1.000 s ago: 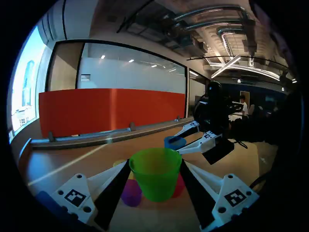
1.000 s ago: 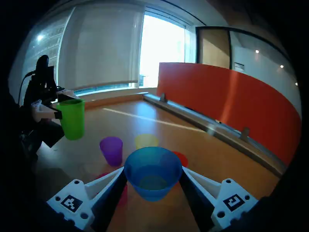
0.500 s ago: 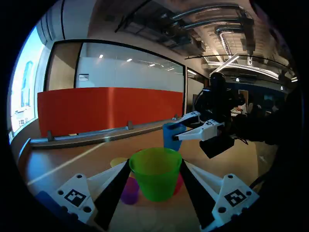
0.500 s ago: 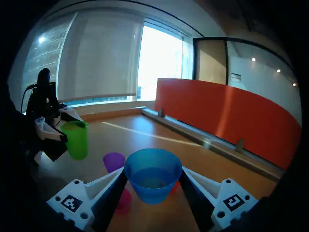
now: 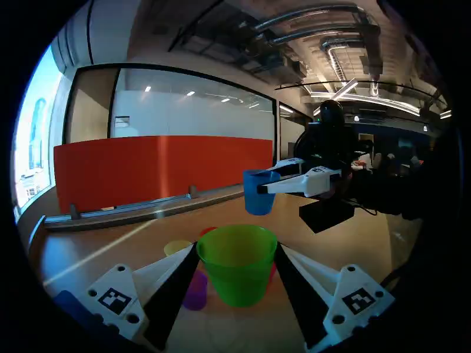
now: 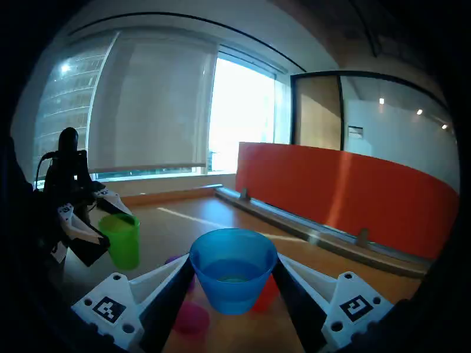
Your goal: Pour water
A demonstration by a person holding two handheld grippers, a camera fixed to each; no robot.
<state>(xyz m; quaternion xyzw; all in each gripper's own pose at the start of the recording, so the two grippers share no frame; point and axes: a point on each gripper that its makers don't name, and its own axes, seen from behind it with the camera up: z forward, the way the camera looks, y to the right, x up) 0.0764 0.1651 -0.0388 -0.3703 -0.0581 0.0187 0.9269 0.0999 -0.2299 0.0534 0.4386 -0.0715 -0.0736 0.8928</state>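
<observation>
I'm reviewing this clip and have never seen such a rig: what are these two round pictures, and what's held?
No robot: a person holds a two-finger gripper in each hand, each carrying a forward-looking camera. The left gripper view shows the left gripper shut on a green cup; the right gripper view shows the right gripper shut on a blue cup, seemingly holding water. Both cups hang above a wooden table, where a purple cup, a yellow cup and a red cup sit.

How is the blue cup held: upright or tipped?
Upright: the blue cup sits level in the right tool, rim facing up.
</observation>
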